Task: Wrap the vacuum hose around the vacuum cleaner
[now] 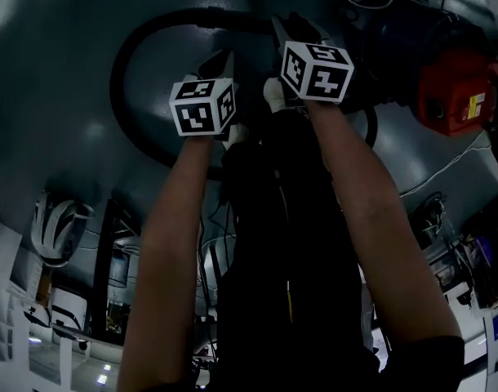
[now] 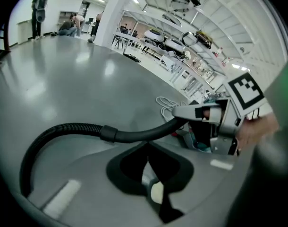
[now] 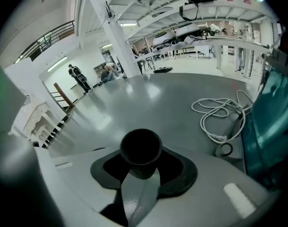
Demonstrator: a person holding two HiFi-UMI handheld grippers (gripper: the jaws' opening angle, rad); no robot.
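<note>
A black ribbed vacuum hose (image 1: 122, 64) loops over the grey floor at the left and runs right to my right gripper (image 1: 286, 27). The right gripper view looks into the open hose end (image 3: 140, 148), on which my right gripper (image 3: 140, 169) is shut. The red and dark vacuum cleaner (image 1: 449, 92) stands just right of that hand. My left gripper (image 1: 219, 60) hangs beside the right one, inside the loop. Its jaws (image 2: 148, 148) are shut on nothing, and the hose (image 2: 73, 126) passes beyond them toward the right gripper (image 2: 200, 112).
A white power cord (image 3: 219, 110) lies coiled on the floor beside the vacuum's bluish body (image 3: 271, 122). People (image 2: 40, 6) stand far off by a wall. Shelves and a white helmet-like thing (image 1: 57, 227) show at the head view's lower left.
</note>
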